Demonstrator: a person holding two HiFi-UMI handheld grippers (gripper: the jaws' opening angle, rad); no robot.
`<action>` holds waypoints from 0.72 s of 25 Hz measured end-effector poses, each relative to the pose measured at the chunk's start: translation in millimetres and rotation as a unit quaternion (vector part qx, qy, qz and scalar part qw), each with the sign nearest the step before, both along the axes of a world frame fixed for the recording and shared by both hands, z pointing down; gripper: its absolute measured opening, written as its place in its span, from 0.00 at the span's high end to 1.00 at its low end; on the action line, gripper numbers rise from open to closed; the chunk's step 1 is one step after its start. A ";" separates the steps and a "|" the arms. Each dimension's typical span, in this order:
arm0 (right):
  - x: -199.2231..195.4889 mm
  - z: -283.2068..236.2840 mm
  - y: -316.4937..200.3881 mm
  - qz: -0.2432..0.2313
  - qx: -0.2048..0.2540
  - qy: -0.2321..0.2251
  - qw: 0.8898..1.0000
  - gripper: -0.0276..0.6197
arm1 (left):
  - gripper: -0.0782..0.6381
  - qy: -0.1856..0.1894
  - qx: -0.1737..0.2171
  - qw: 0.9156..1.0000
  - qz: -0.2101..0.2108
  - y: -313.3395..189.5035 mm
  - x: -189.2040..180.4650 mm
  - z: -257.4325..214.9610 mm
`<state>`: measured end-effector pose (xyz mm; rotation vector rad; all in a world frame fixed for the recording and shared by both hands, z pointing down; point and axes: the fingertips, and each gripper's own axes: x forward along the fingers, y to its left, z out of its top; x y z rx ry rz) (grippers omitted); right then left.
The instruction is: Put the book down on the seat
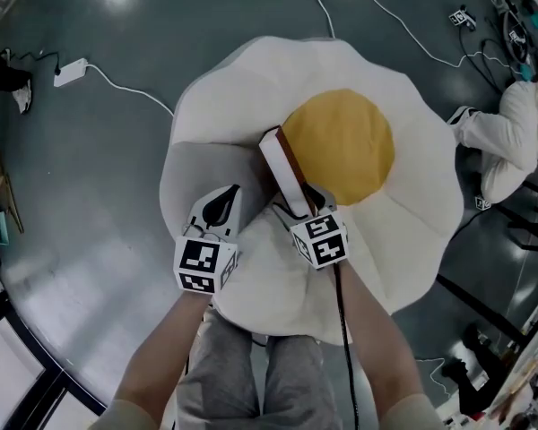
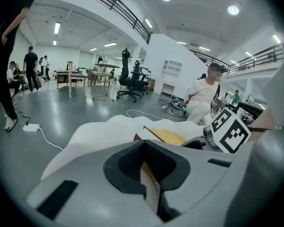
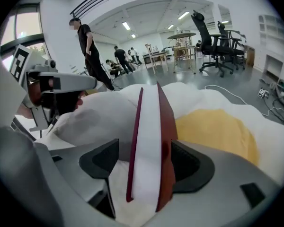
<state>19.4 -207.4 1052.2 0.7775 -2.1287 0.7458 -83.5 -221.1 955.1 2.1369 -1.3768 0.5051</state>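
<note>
A book (image 1: pixel 282 170) with a dark red cover stands on its edge on the fried-egg seat (image 1: pixel 233 97), beside the yellow yolk cushion (image 1: pixel 341 141). My right gripper (image 1: pixel 303 201) straddles the book's near end. In the right gripper view the book (image 3: pixel 149 141) rises between the jaws. The left pad (image 3: pixel 102 157) stands apart from the cover, and the right pad (image 3: pixel 191 162) sits against it or close by. My left gripper (image 1: pixel 217 206) hovers over the seat's white front left part, jaws together and empty. Its own view shows the book's corner (image 2: pixel 146 134) past its tip (image 2: pixel 144 162).
A white cable and a power adapter (image 1: pixel 70 72) lie on the grey floor at the far left. A white bundle (image 1: pixel 511 137) sits at the right, with black frames beneath it. Several people (image 2: pixel 31 67) and office chairs (image 2: pixel 128 82) stand farther off.
</note>
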 end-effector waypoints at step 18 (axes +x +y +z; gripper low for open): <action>43.3 -281.8 7.4 0.121 0.093 -0.096 0.984 0.47 | 0.89 0.003 0.074 0.997 -0.008 5.2 1.0 -226.6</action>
